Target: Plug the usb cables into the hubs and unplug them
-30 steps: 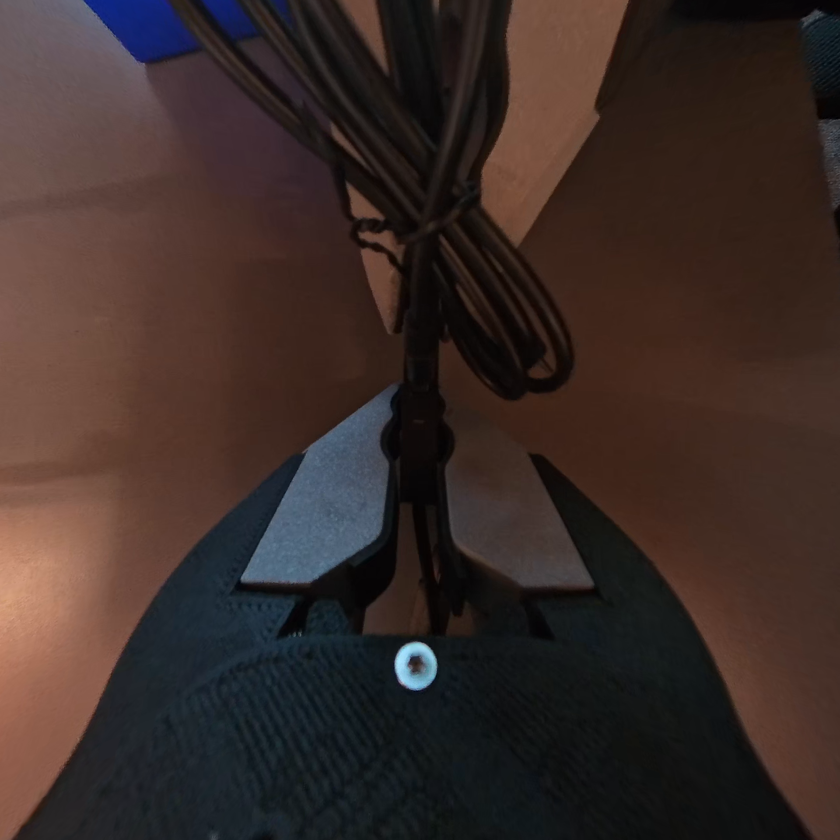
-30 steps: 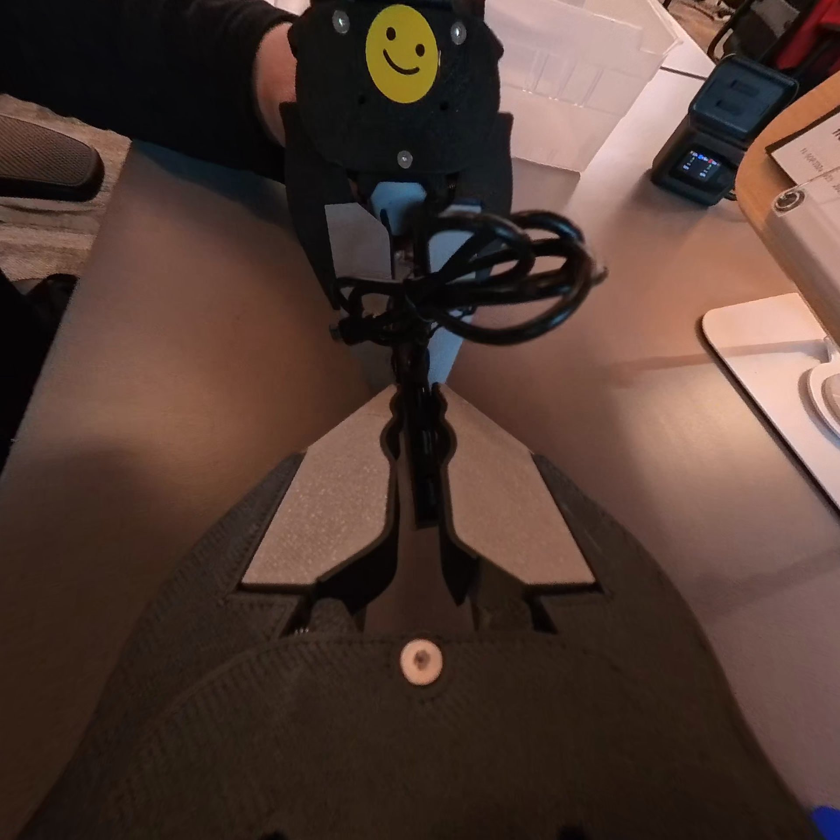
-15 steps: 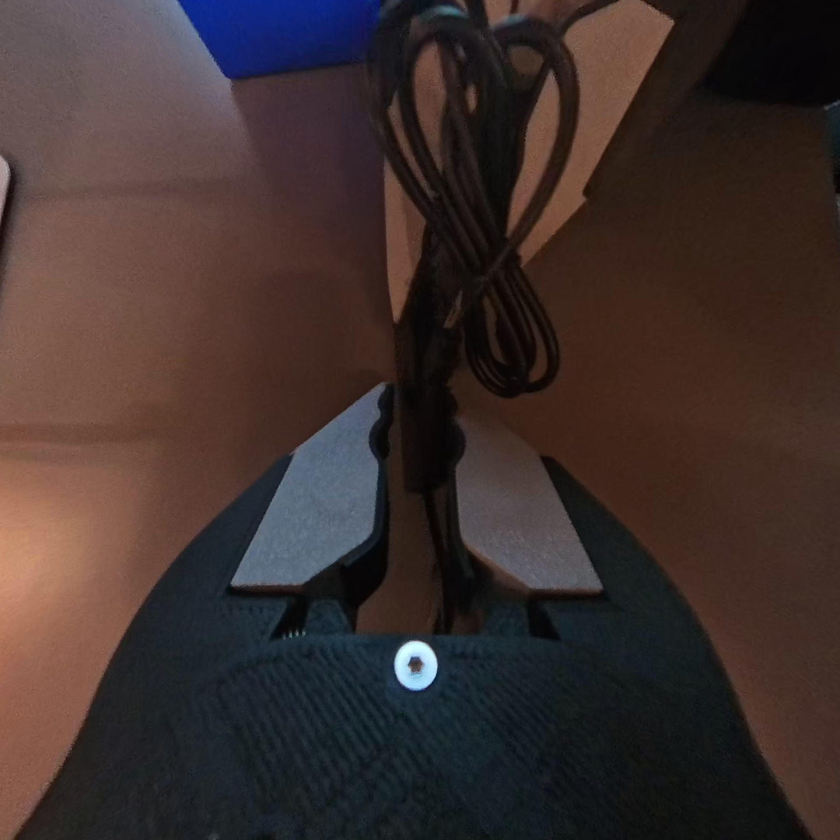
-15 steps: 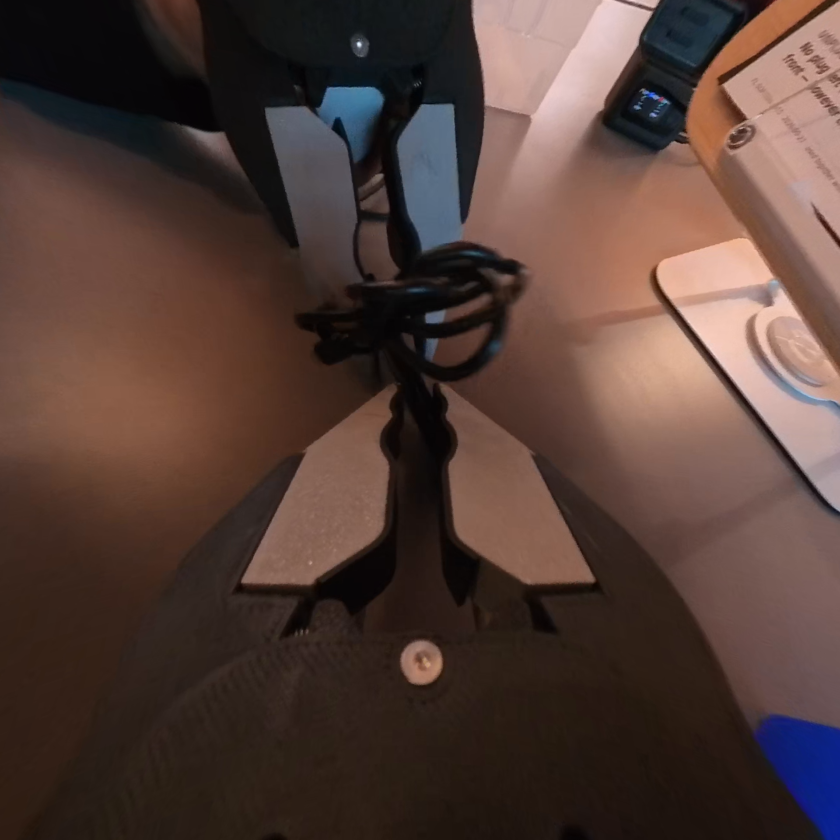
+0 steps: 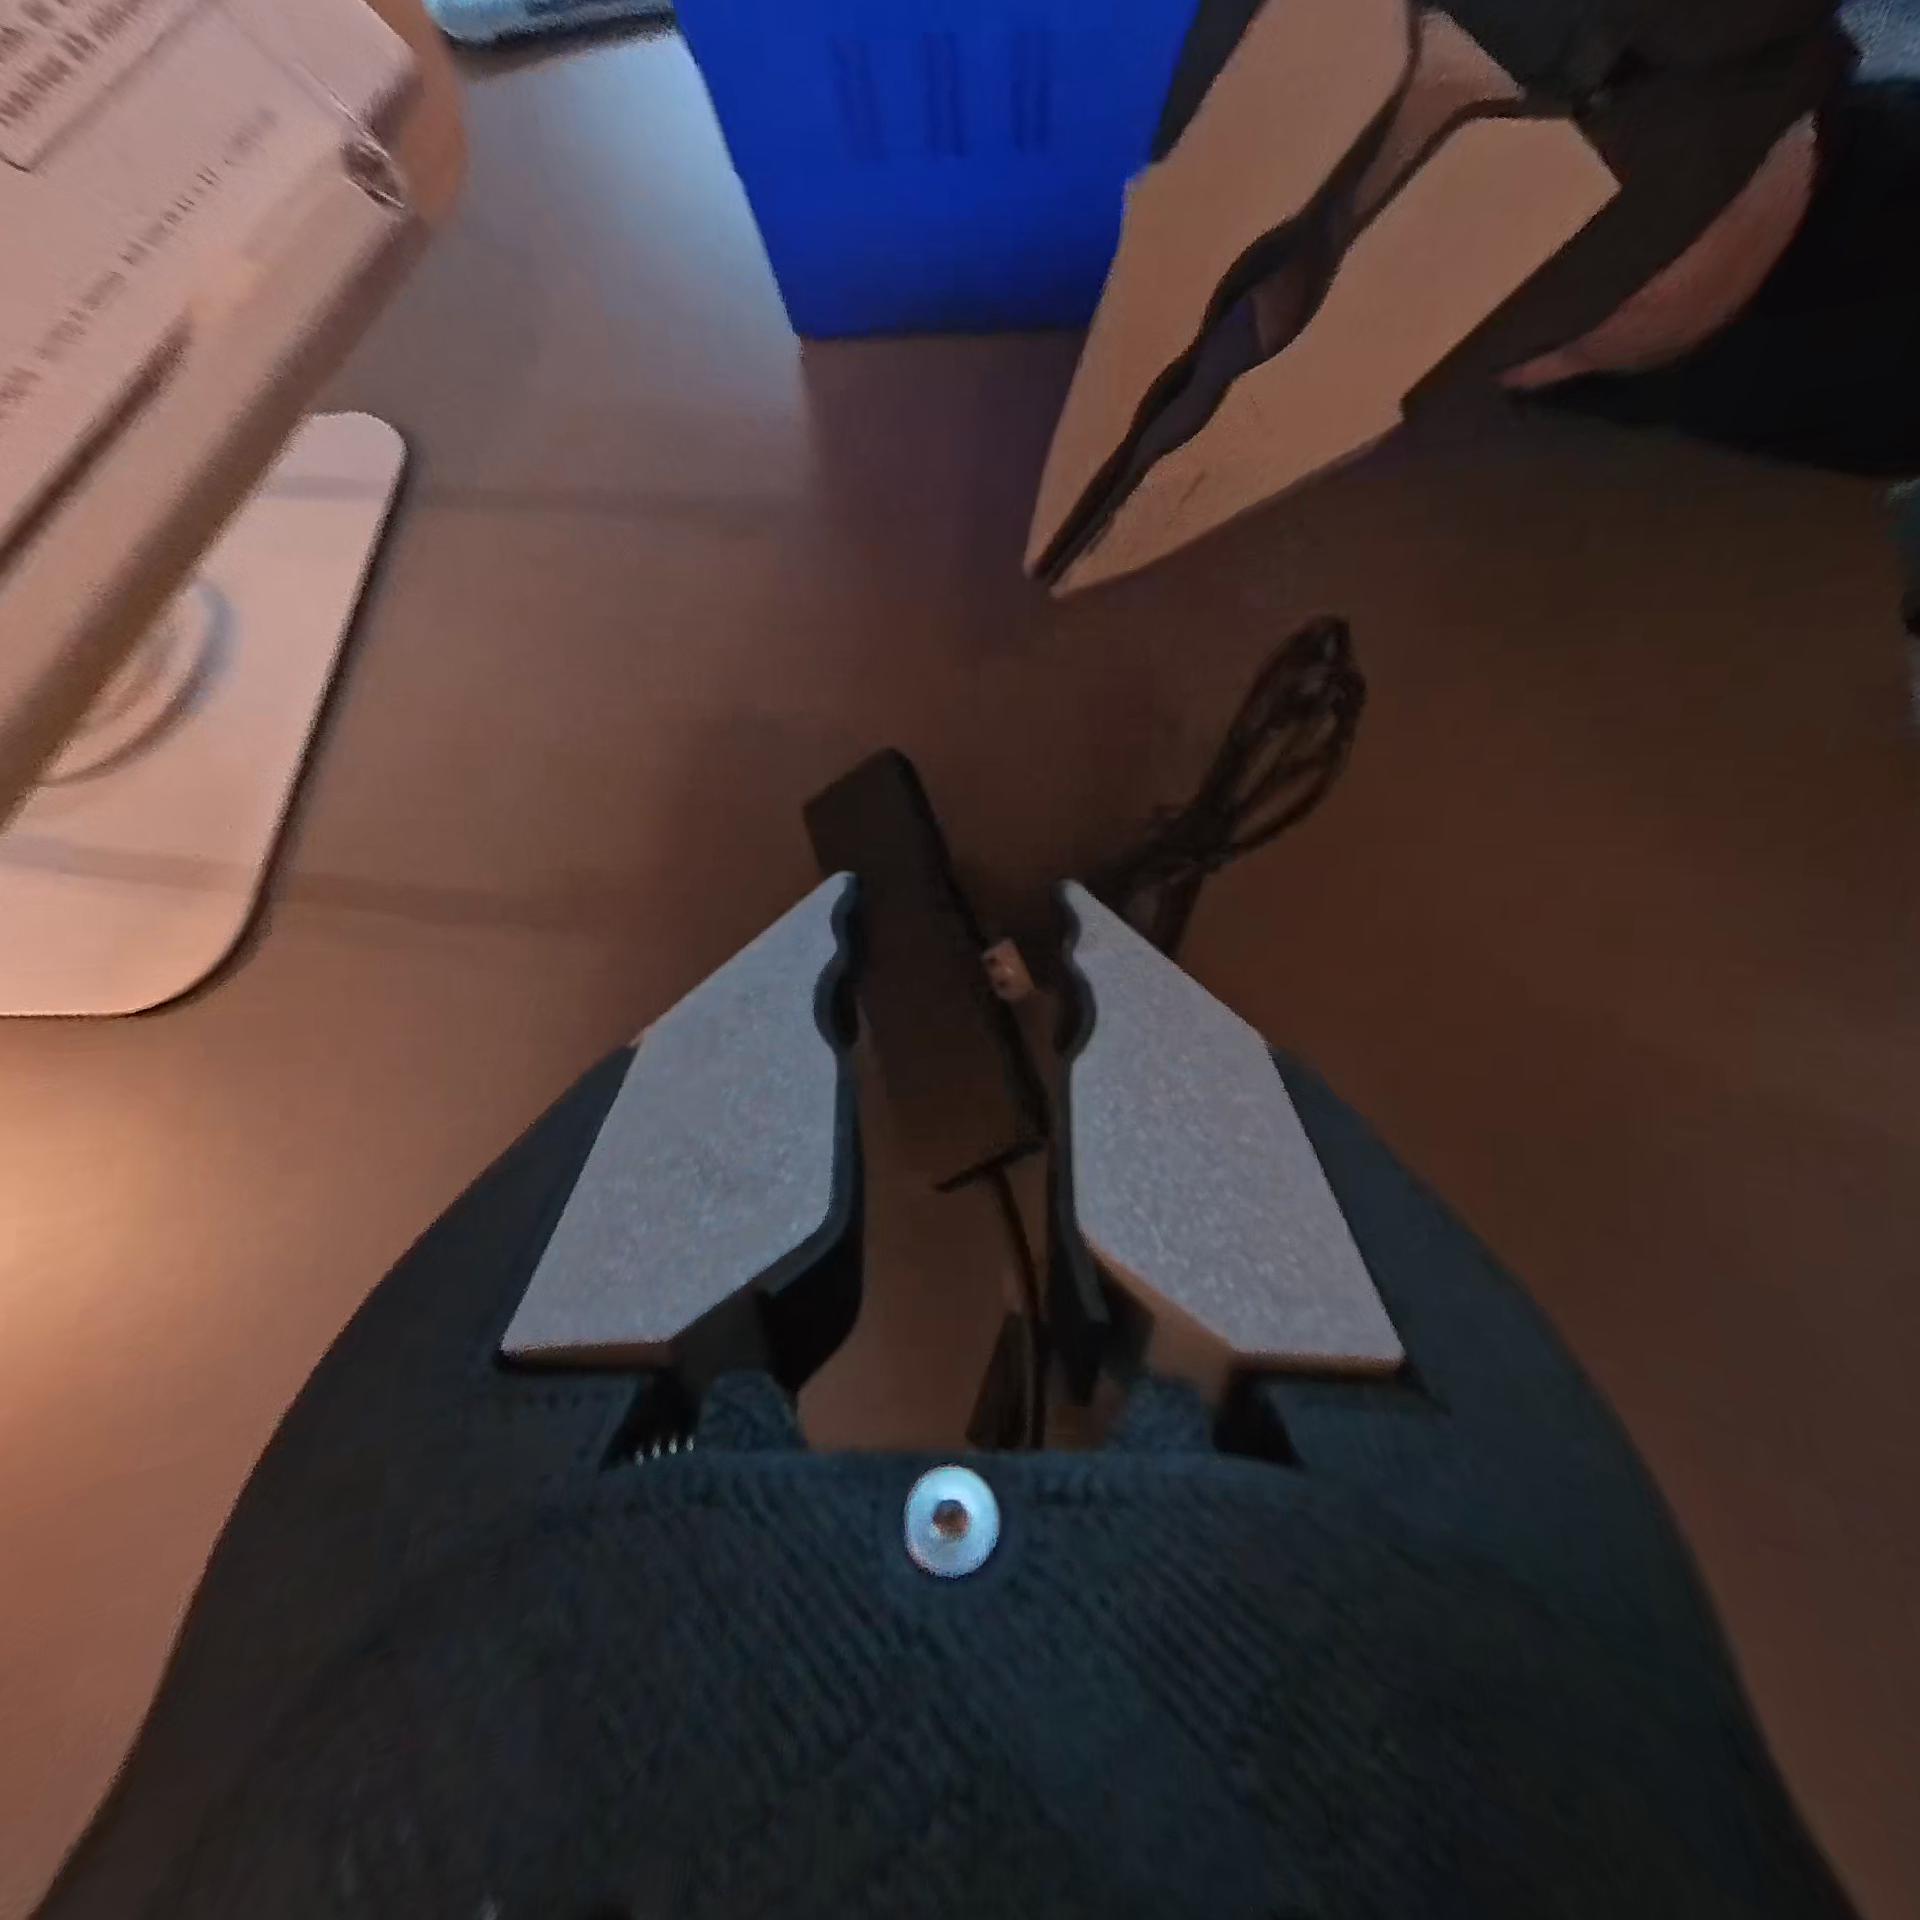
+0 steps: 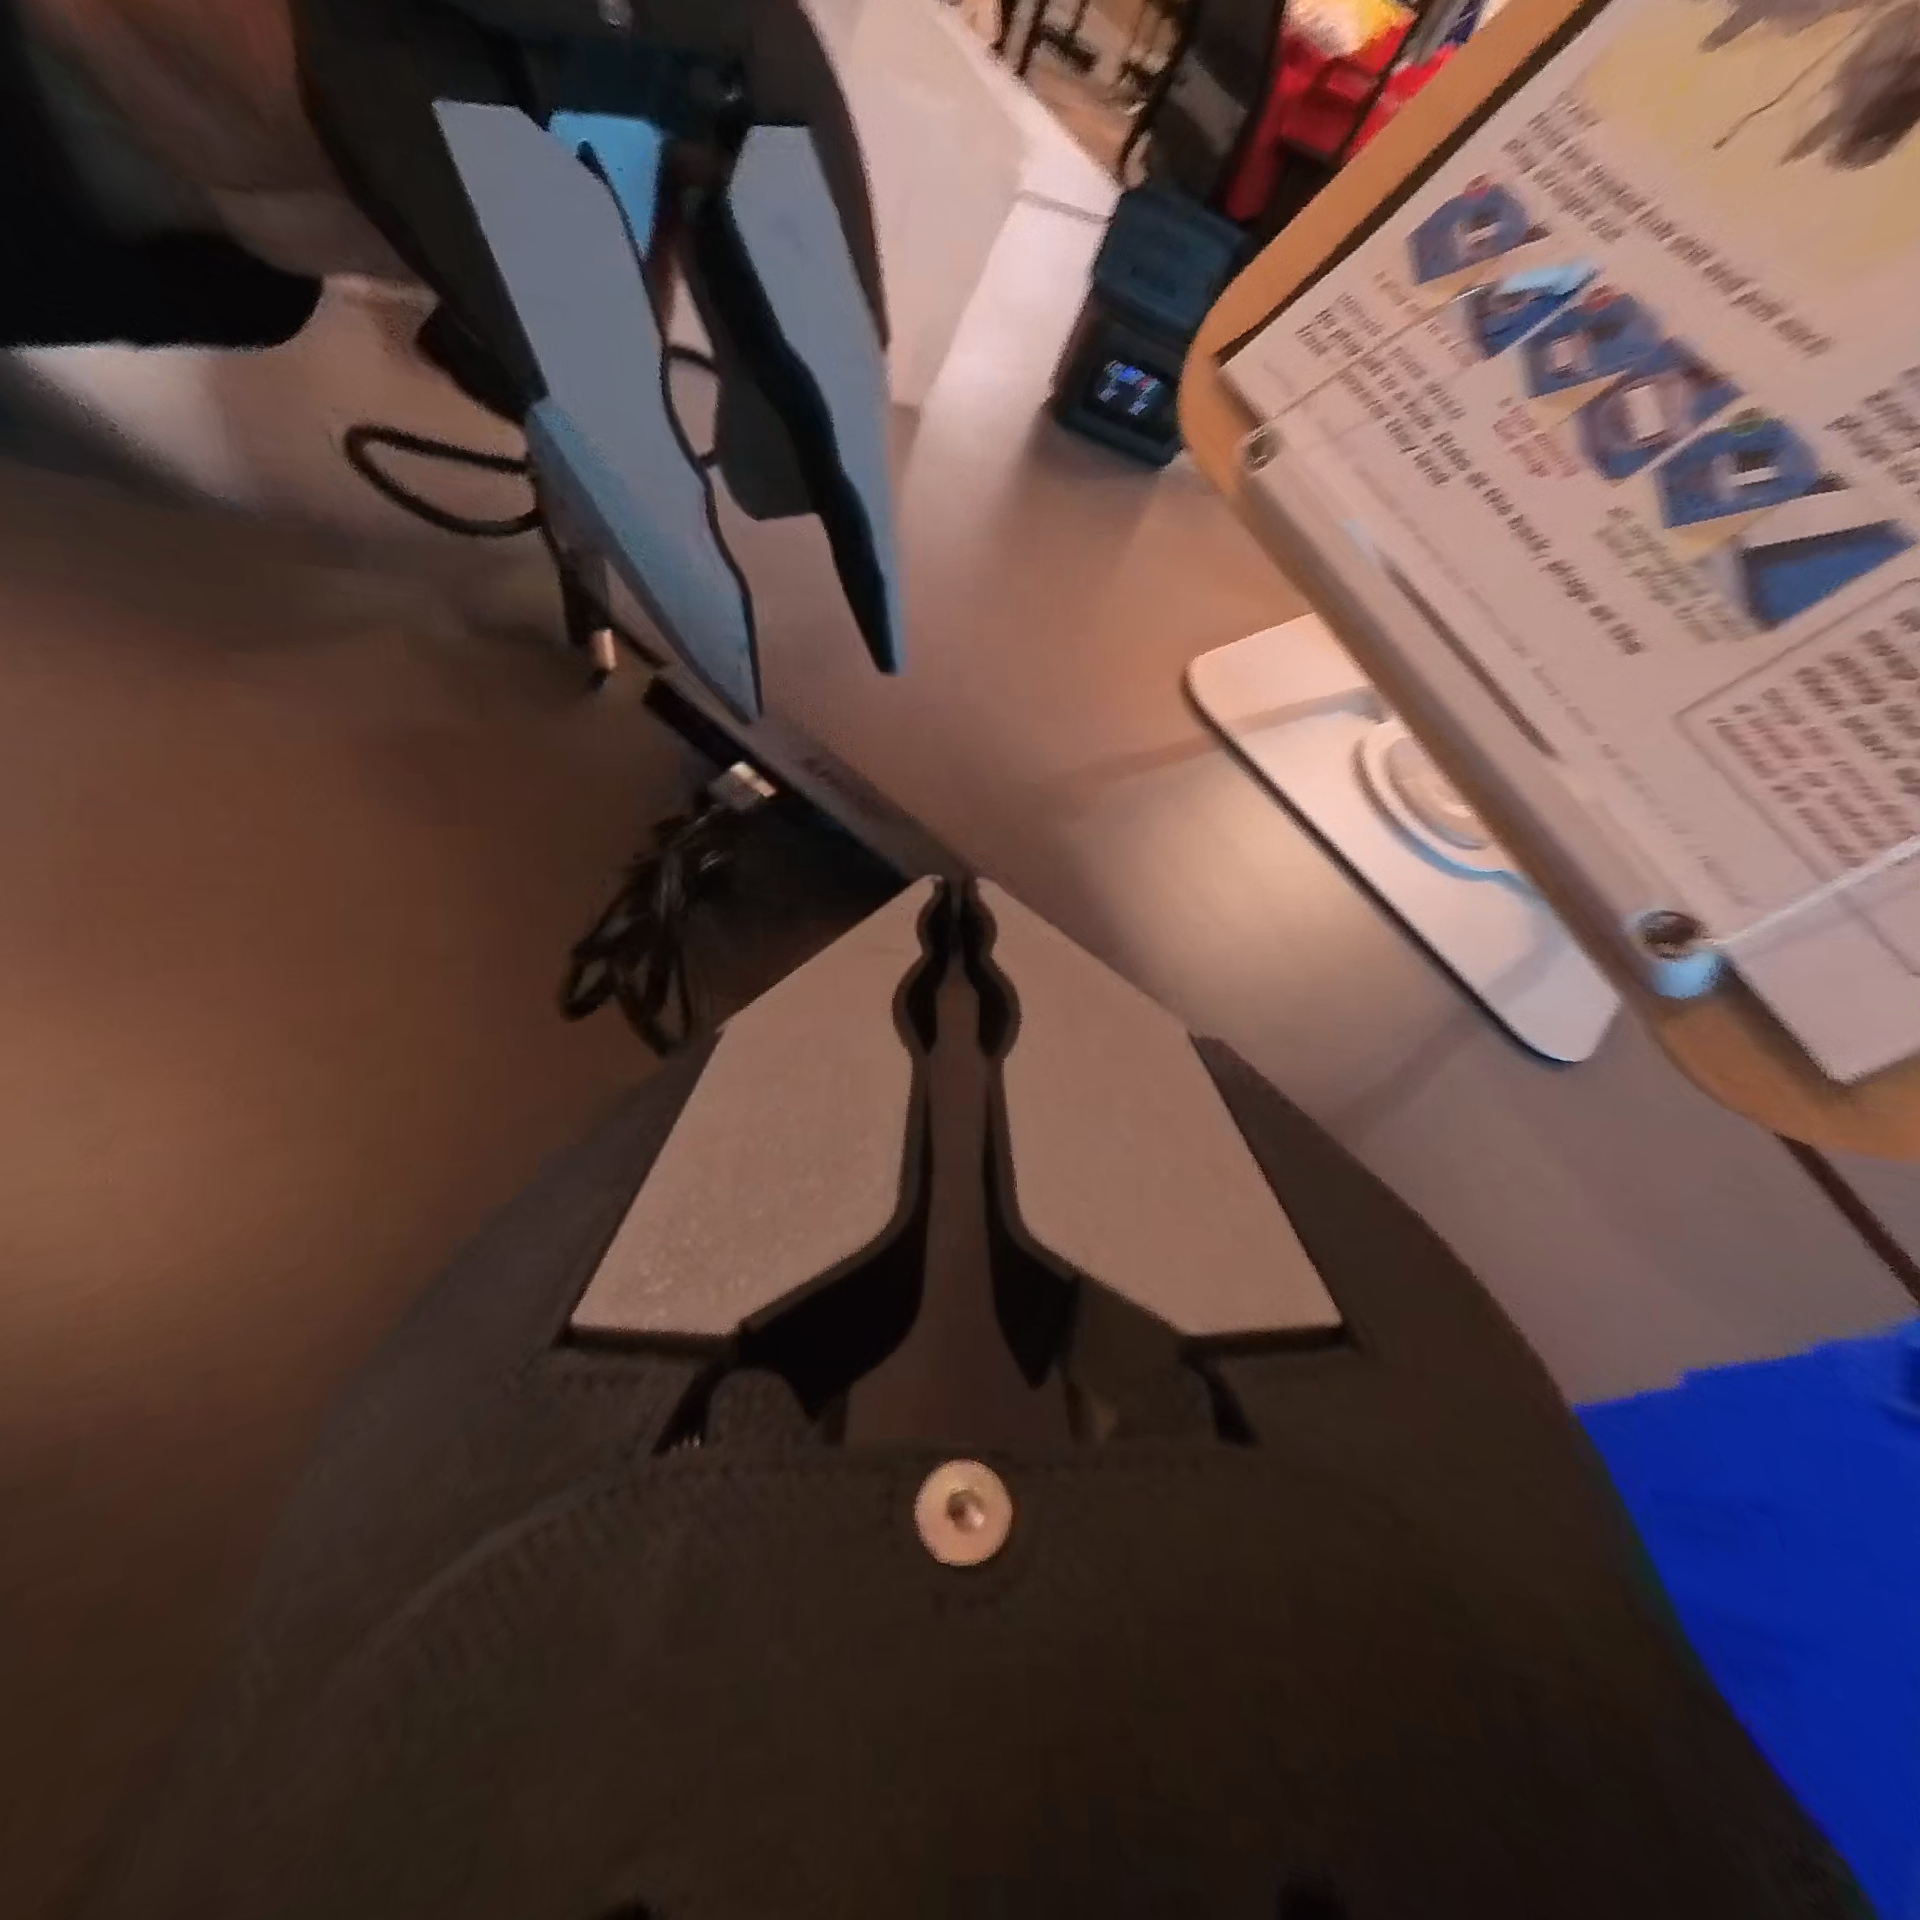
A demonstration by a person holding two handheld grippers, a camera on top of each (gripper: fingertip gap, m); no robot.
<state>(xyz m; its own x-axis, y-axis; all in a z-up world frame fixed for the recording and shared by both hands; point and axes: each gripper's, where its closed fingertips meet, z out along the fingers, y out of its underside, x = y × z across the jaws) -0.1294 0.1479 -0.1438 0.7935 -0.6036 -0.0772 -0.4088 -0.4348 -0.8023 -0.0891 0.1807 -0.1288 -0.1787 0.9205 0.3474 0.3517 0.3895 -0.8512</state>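
1. Hub (image 5: 902, 862), a slim black bar, lies flat on the table (image 5: 468, 1122) at centre frame in the left wrist view, directly between the spread fingers of the left gripper (image 5: 956, 894); its long axis runs roughly along those fingers, leaning toward the upper left
2. Left gripper is released, straddling the bar without clamping it; daylight shows on the right-hand side, where a small plug (image 5: 1003, 971) sits against the hub's edge
3. Right gripper (image 6: 956, 889) is pinched nearly closed on nothing and hangs clear of the table, seen at upper right of the left wrist view
4. Cable bundle (image 5: 1283, 717), black and tied, rests on the table just right of the hub's far end, below the right gripper's tips
5. Judged from this, the left gripper is the nearer to the hub and need only close to steady it, while the right must open and drop toward the bundle
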